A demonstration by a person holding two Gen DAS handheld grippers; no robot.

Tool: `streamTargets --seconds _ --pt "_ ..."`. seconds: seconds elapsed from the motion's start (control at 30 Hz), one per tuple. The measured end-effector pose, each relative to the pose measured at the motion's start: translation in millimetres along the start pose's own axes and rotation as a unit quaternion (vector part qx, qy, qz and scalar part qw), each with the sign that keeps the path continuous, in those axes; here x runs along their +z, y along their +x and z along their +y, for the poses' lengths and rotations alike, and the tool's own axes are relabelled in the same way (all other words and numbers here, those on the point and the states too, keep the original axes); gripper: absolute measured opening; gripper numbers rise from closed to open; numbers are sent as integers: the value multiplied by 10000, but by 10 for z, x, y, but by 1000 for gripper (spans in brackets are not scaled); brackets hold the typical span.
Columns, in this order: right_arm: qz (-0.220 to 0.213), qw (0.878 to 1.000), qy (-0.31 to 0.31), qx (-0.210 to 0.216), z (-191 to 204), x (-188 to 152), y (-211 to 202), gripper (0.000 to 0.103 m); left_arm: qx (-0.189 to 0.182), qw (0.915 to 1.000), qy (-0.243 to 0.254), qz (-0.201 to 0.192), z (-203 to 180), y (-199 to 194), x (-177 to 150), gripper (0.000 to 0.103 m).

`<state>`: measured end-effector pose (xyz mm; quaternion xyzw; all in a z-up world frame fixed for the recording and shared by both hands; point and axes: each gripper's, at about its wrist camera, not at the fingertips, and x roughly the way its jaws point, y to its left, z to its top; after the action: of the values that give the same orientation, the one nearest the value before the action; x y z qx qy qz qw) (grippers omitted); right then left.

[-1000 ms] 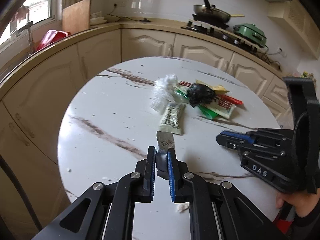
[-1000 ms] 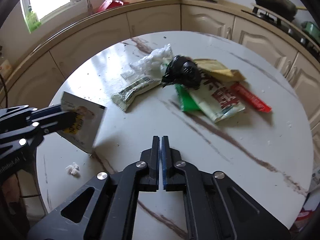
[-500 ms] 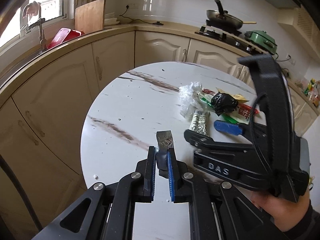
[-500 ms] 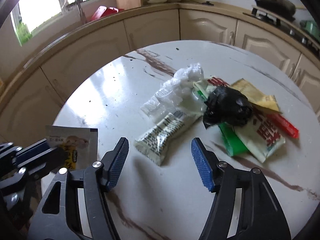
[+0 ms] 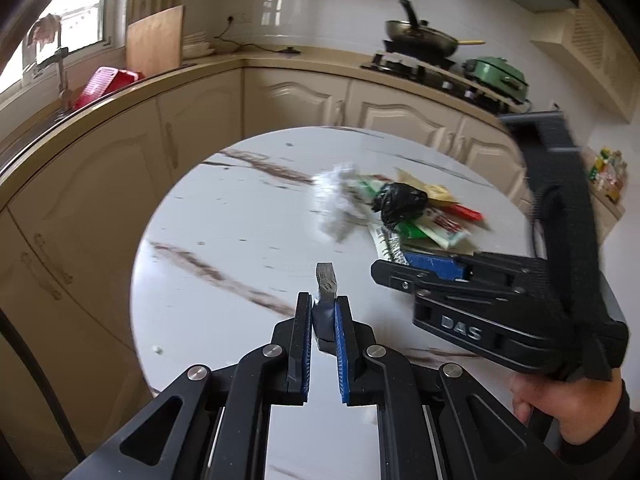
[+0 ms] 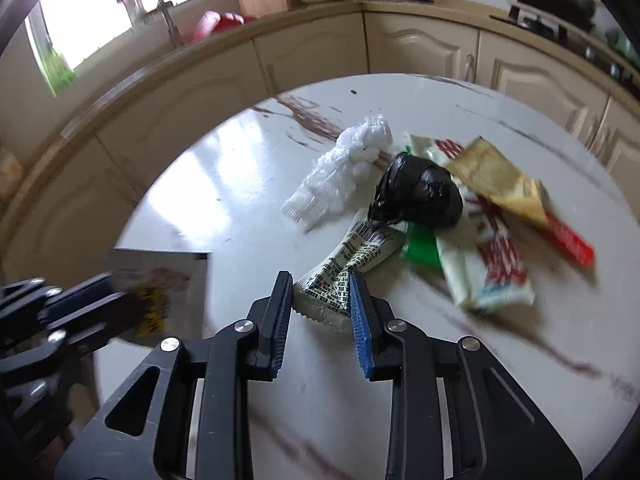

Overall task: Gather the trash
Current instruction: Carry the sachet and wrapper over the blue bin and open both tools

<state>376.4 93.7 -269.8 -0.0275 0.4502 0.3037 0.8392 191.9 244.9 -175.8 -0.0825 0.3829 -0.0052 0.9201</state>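
Observation:
In the right wrist view a cream wrapper with black print (image 6: 352,256) lies on the round white marble table (image 6: 240,184). Its near end sits between the fingers of my right gripper (image 6: 320,284). The jaws are closing and both pads touch the wrapper's edges. Behind it is a pile: a knotted black bag (image 6: 420,192), crumpled white plastic (image 6: 344,172), a white-and-green packet (image 6: 488,272), a yellow packet (image 6: 500,176) and a red strip (image 6: 568,240). My left gripper (image 5: 323,300) is shut on a flat snack packet (image 5: 326,280), which it holds above the table's near left part (image 6: 168,276).
A curved counter with cream cabinets (image 5: 304,96) rings the table. On it stand a stove with a pan (image 5: 420,36), a green pot (image 5: 500,76), a wooden board (image 5: 154,40) and a red rack (image 5: 106,84). A person's hand (image 5: 560,404) holds the right gripper's handle.
My right gripper went from shut to wide open, moved forward to the cream wrapper, and its jaws have now narrowed around the wrapper's end. The left gripper kept hold of its packet.

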Motion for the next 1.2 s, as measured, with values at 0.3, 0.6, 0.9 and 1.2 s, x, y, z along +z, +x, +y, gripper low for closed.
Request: streamTargets --seconds 0.3,0.6,0.9,1.2 --pt "-643 9958 464 451 -392 -461 -921 27 -347 9989 275 -173 -741 -317 -78 6" --pt "-1335 9867 921 111 -1103 -1047 -1892 27 -828 9911 1019 -233 -1919 -430 -124 6" --pt "-1621 9669 1857 -660 -2353 -1927 -2693 27 -1576 9694 1852 339 -3508 176 -232 6" --pt "-1207 9461 2874 -885 -3443 -2690 -2468 27 -1731 9478 2399 1191 -4520 1217 -359 7"
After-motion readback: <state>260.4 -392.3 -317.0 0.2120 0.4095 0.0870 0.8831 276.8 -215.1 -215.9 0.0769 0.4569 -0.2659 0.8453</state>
